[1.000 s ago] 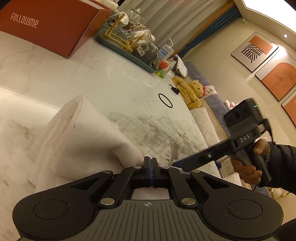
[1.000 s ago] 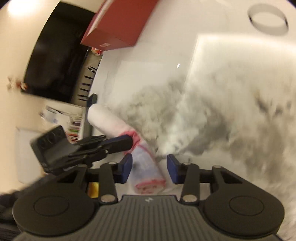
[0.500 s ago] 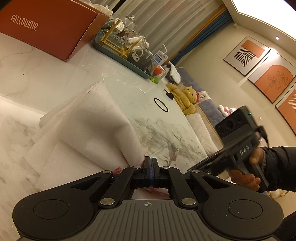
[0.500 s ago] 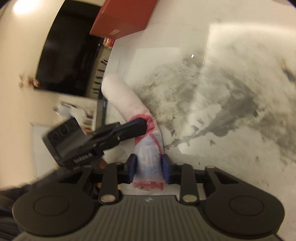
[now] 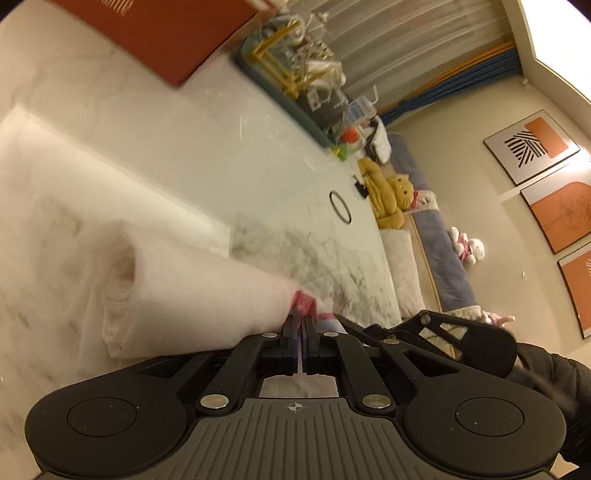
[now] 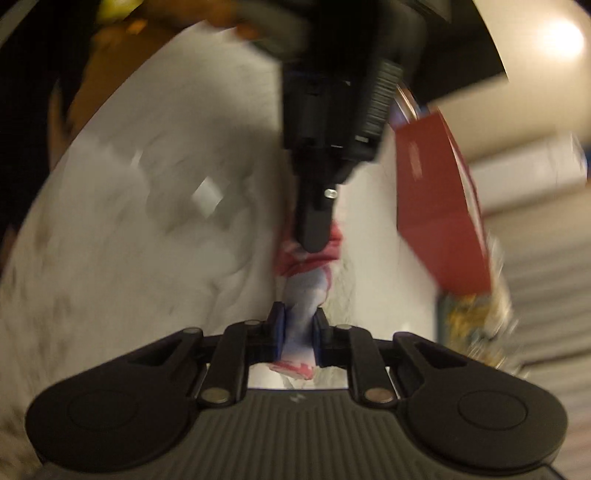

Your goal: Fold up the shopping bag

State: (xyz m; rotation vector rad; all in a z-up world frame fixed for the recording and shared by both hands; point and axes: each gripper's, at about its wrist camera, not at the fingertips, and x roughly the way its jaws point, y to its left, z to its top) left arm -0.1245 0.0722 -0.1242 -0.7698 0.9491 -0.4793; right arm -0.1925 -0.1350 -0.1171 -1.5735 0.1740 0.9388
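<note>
The white shopping bag [image 5: 184, 295] lies rolled into a loose tube on the marble table [image 5: 177, 147]. Its end has red trim and a bluish strip [image 6: 304, 295]. My left gripper [image 5: 300, 332] is shut on that trimmed end, and its black fingers [image 6: 314, 229] reach down onto the red trim in the right wrist view. Opposite it, my right gripper [image 6: 298, 332] faces it closely. Its jaws are closing, with the bluish strip pinched between the blue pads. The right wrist view is blurred.
A red box [image 5: 177, 33] stands at the table's far side, also seen as the red box [image 6: 436, 206]. Beside it is a tray of glassware [image 5: 295, 85]. A black ring [image 5: 340, 206] lies near the table's edge. A sofa with plush toys [image 5: 388, 195] lies beyond.
The right gripper swung round with a strong roll, came in close to the left one and narrowed its jaws onto the bag's end. The loose bag has drawn into a tube.
</note>
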